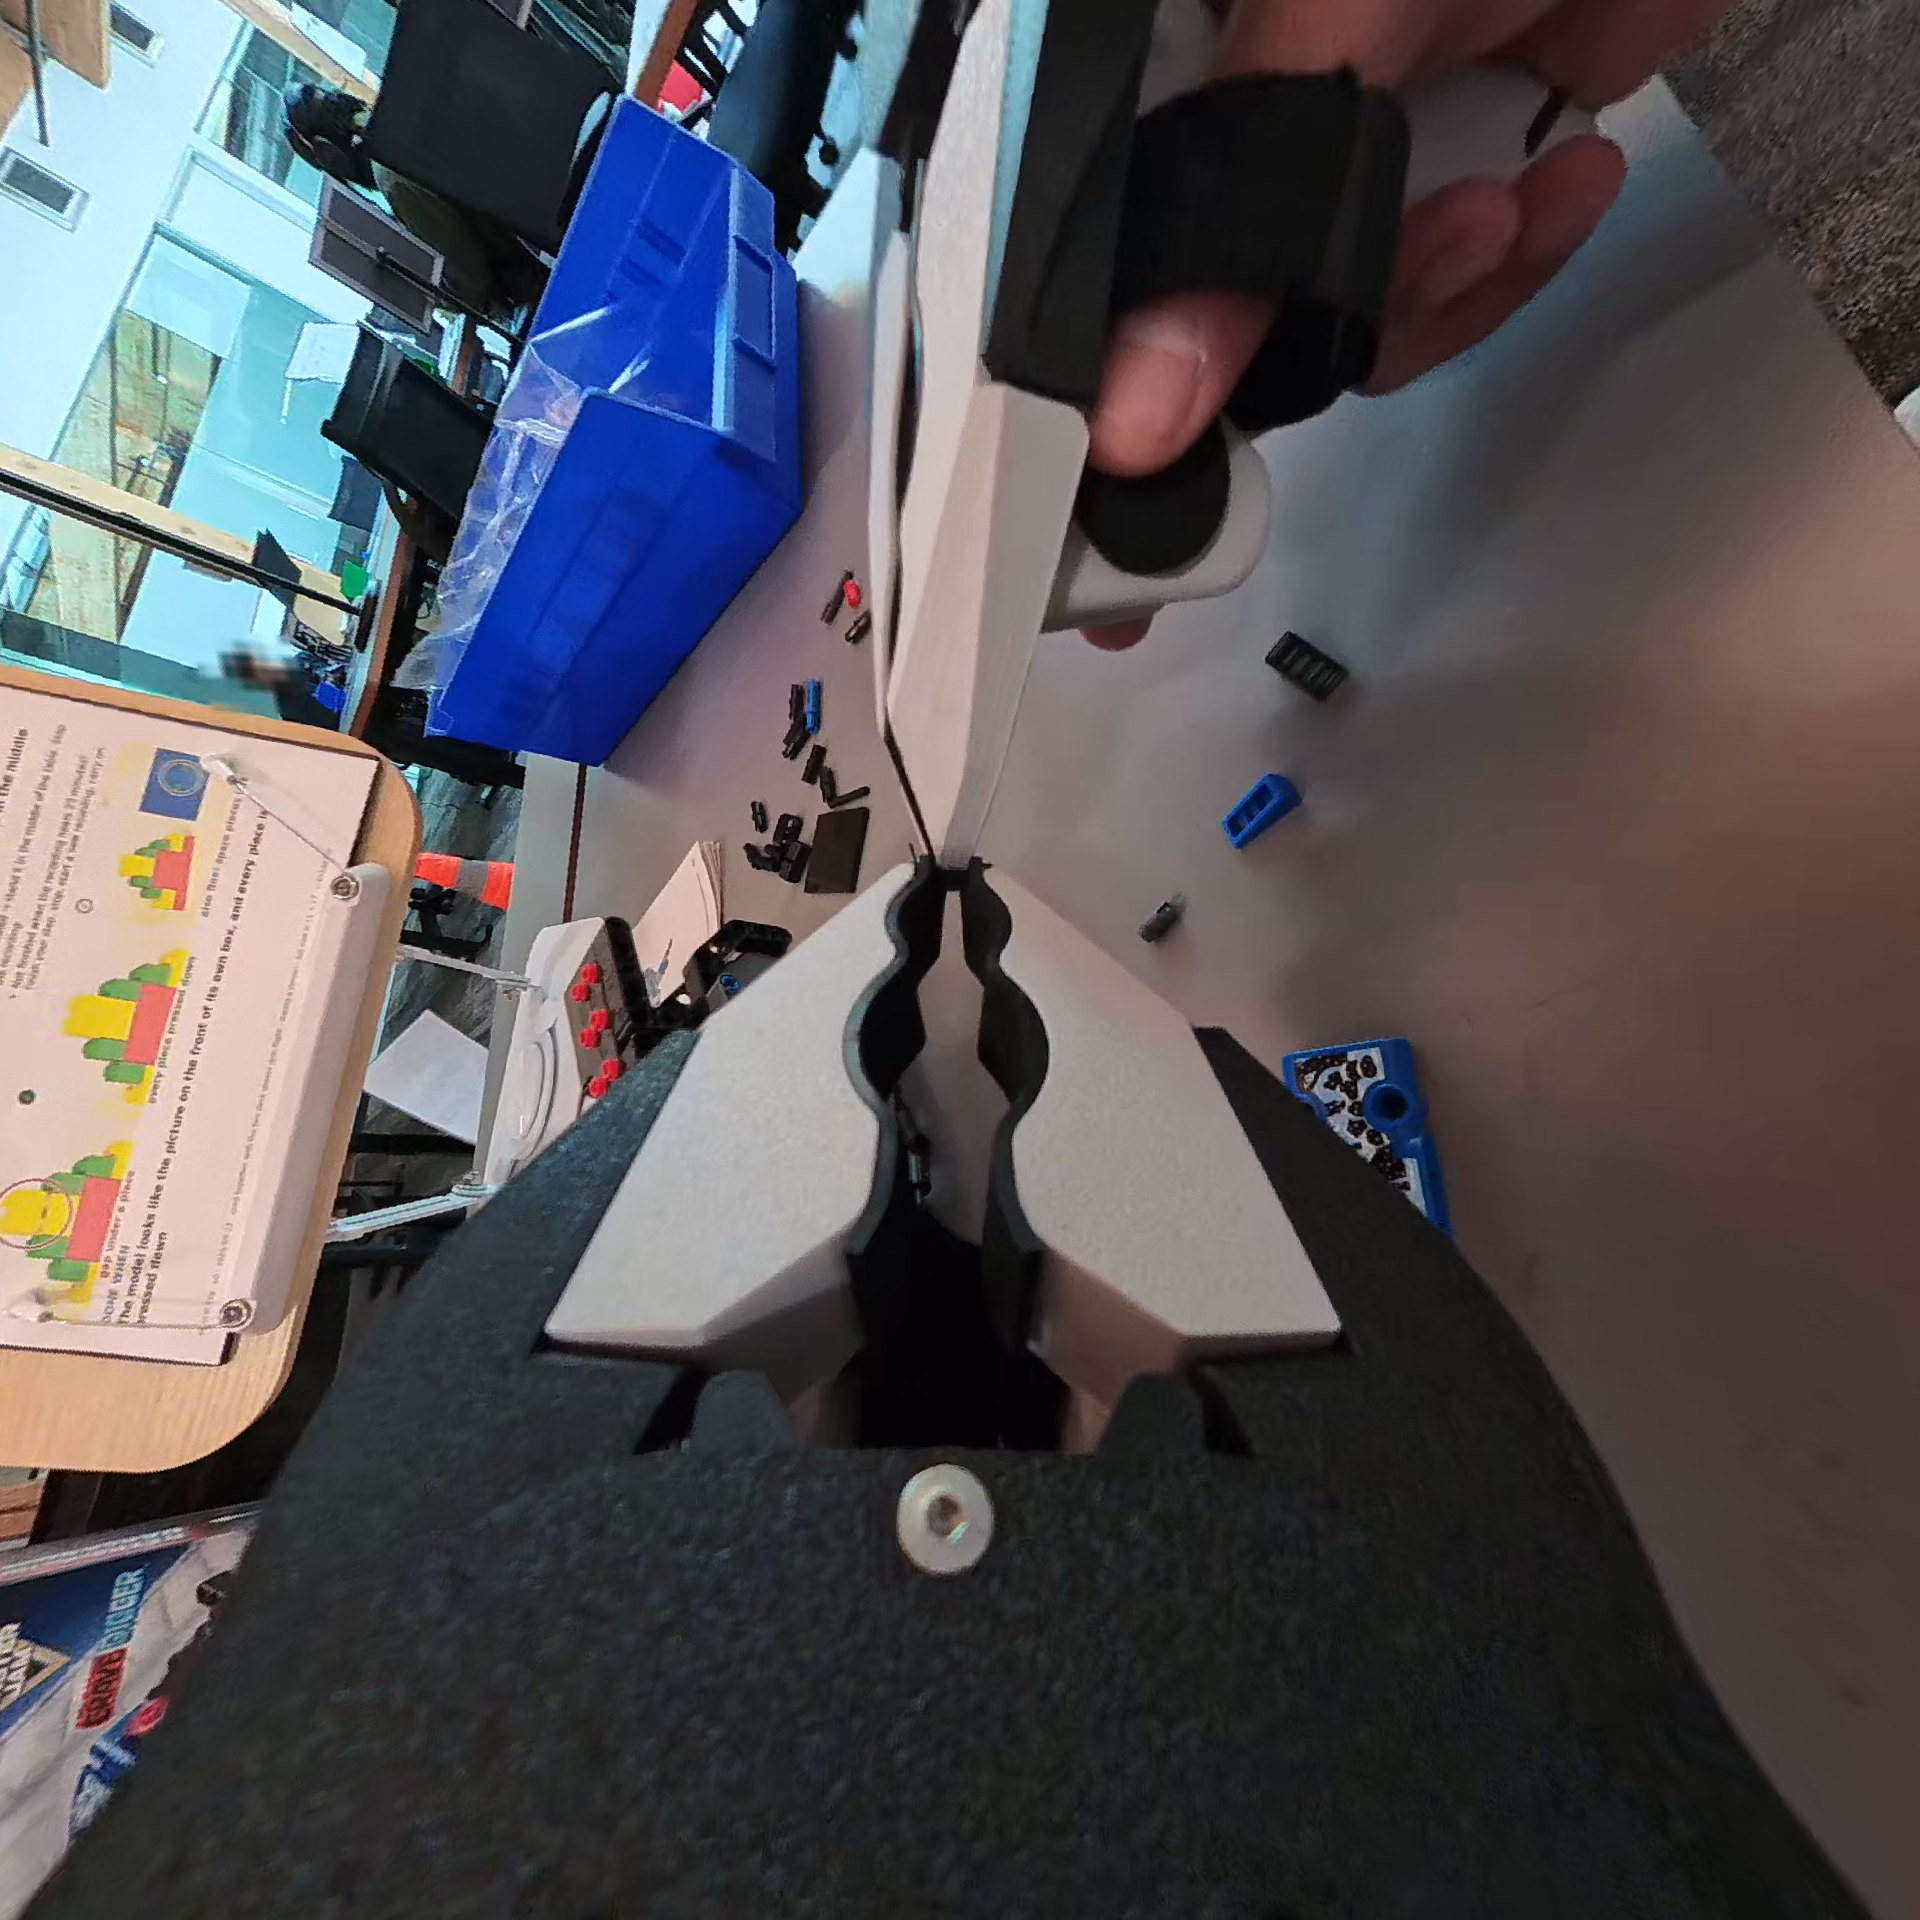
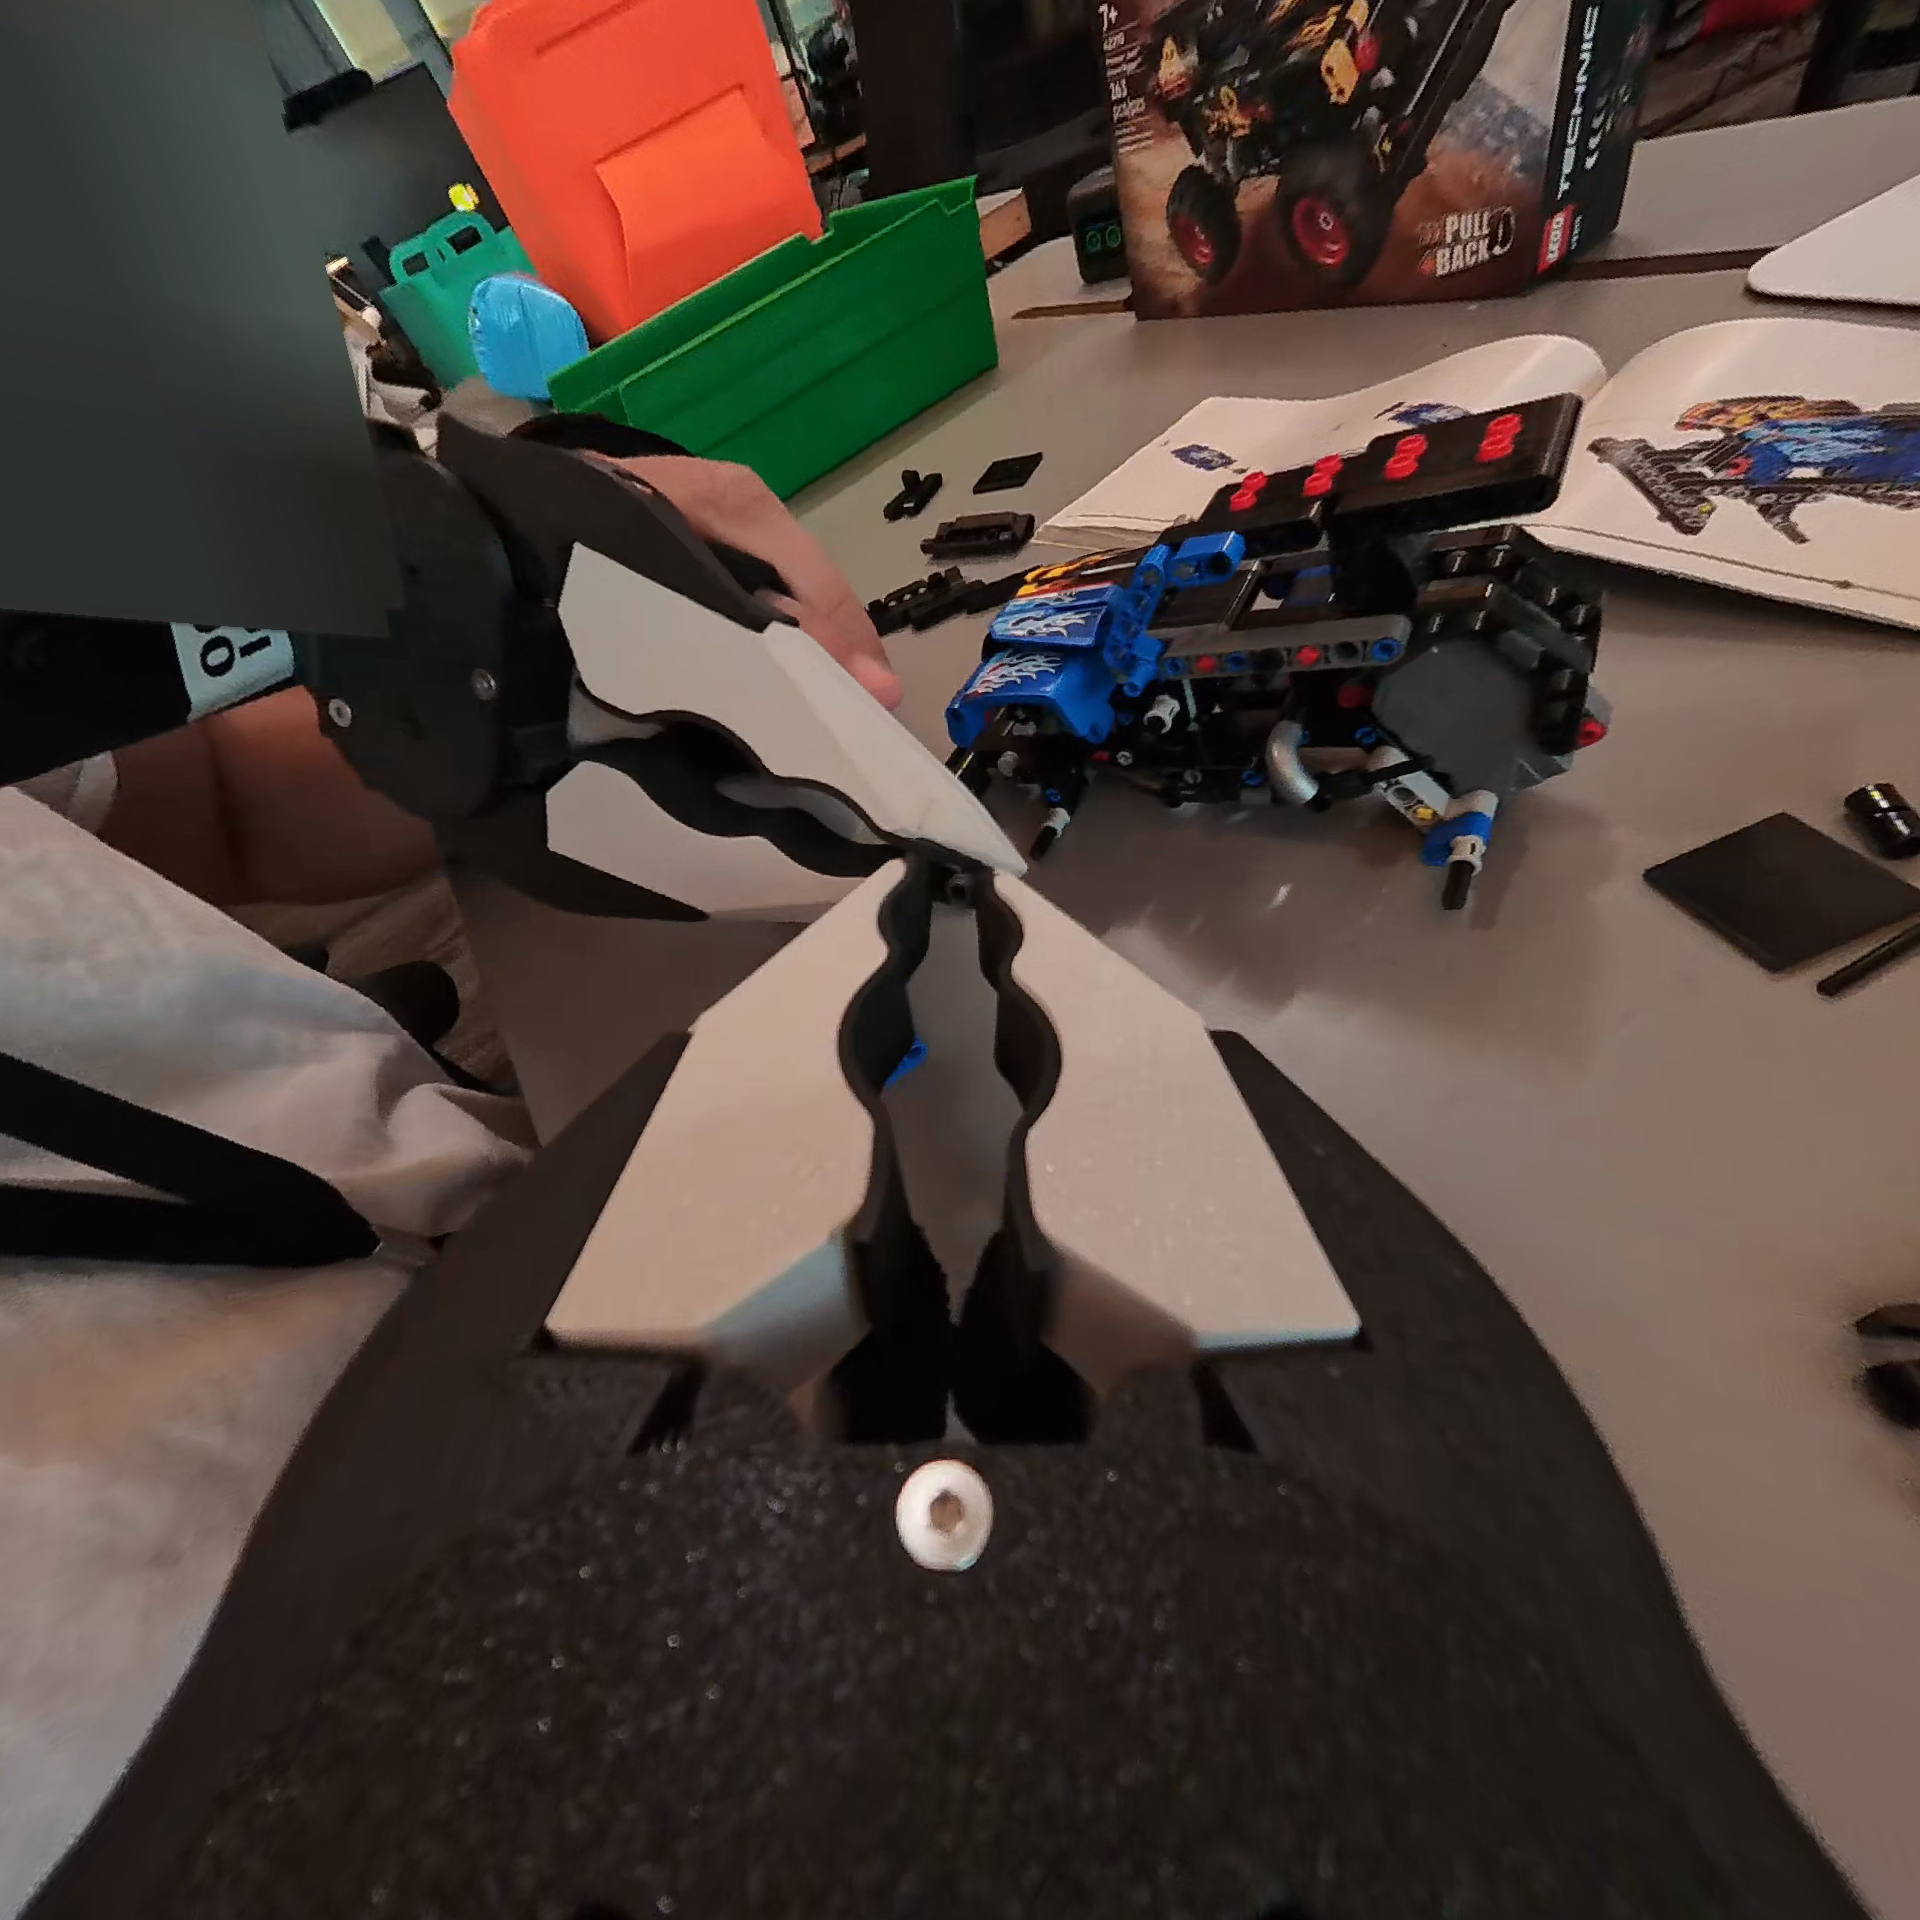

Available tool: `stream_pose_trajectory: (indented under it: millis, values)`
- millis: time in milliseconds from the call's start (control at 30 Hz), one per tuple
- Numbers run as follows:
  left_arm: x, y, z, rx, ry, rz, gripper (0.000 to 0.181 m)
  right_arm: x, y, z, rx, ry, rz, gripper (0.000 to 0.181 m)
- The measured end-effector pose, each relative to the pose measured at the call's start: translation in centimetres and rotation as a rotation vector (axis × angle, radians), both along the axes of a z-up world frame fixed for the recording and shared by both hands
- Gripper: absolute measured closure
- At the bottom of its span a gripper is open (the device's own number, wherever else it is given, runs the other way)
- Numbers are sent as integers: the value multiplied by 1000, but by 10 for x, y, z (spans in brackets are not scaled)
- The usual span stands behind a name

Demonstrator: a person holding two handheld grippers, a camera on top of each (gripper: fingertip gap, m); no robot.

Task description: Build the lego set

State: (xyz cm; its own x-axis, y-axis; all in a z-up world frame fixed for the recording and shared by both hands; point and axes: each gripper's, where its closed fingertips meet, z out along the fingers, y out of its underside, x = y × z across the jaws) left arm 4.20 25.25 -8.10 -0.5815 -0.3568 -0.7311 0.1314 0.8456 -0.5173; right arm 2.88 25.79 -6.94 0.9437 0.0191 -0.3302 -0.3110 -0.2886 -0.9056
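My left gripper (image 1: 948,871) and my right gripper (image 2: 957,883) meet tip to tip above the table. Each is shut on a small black Lego piece (image 2: 956,885) pinched at the tips; its shape is mostly hidden. In the left wrist view the right gripper (image 1: 935,831) comes down from the top, held by a hand. In the right wrist view the left gripper (image 2: 935,847) comes in from the left. The partly built blue and black truck model (image 2: 1278,644) lies on the table just behind the tips; it also shows in the left wrist view (image 1: 665,987).
Loose black pieces (image 1: 810,821), a blue brick (image 1: 1260,810), a black brick (image 1: 1307,665) and a blue printed panel (image 1: 1371,1122) lie on the table. A blue bin (image 1: 644,468), green bin (image 2: 790,343), set box (image 2: 1382,135), open booklet (image 2: 1714,468) and black tile (image 2: 1782,888) stand around. My left and right fingertips are right by each other.
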Motion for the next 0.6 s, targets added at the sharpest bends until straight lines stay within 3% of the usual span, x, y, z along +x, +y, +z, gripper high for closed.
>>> stream_pose_trajectory:
  millis: [200, 400, 600]
  values:
    - [-7, -7, 13, -132, 11, -30, 180, -5, -4, 10, 100, 152, 44, 177]
    - [-21, -17, 45, -350, -5, -127, 180, -17, -13, 43, 301, 471, 223, 178]
    - [-24, -18, 49, -374, -39, -152, 180, -22, -15, 49, 343, 556, 284, 178]
